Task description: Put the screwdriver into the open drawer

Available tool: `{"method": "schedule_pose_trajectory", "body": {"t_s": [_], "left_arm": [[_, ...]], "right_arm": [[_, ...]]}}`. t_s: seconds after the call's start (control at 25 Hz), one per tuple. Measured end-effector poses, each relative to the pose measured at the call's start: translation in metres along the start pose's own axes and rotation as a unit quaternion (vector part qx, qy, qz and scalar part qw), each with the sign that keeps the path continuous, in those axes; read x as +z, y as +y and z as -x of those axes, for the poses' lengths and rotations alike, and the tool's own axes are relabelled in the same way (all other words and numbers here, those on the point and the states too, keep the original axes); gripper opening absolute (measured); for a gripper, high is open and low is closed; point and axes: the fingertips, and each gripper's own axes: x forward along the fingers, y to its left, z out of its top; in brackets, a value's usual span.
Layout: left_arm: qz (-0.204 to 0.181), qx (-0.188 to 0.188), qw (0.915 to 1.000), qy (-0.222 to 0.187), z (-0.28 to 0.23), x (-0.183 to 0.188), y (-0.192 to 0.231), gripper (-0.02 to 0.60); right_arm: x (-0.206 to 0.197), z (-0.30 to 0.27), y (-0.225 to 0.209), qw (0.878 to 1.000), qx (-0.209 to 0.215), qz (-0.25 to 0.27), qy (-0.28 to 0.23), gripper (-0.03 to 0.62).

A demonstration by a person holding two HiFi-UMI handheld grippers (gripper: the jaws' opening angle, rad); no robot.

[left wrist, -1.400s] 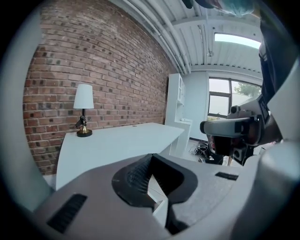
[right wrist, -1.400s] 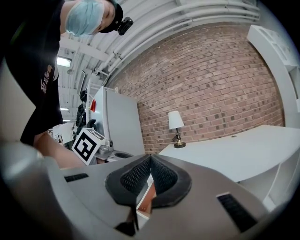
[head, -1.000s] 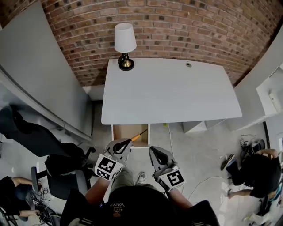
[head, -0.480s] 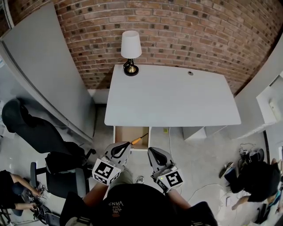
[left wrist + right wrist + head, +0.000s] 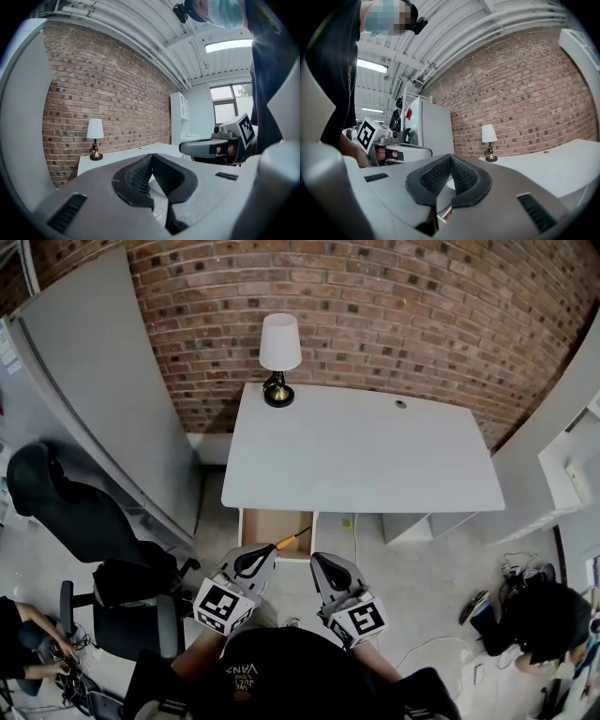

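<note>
Under the white desk [image 5: 366, 451] the wooden drawer [image 5: 262, 523] stands open. The screwdriver [image 5: 289, 539], with an orange handle and a dark shaft, lies slanted in the drawer's front right part. Just short of its handle end is my left gripper [image 5: 268, 552] [image 5: 151, 157], shut with nothing between its pads. My right gripper [image 5: 319, 564] [image 5: 451, 158] hangs beside it, in front of the drawer, also shut and empty. Each gripper shows in the other's view: the right gripper [image 5: 213, 147] and the left gripper [image 5: 396, 151].
A lamp [image 5: 279, 357] stands at the desk's back left corner. A grey partition [image 5: 103, 399] and a black office chair [image 5: 66, 512] are at the left. White cabinets [image 5: 562, 460] stand at the right. People sit low at both bottom corners of the head view.
Both grippers stay shut and have lifted a little in front of the drawer. The screwdriver lies in the same place in the drawer.
</note>
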Motion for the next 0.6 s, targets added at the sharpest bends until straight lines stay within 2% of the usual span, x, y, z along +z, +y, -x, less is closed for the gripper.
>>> {"method": "schedule_pose_trajectory", "body": {"t_s": [0.6], "left_arm": [[-0.015,-0.021,0.9997,0.0,0.005,0.007,-0.017,0.008]], "right_arm": [[0.0,0.01,0.003,1.0,-0.015,0.005,0.006,-0.002]]}}
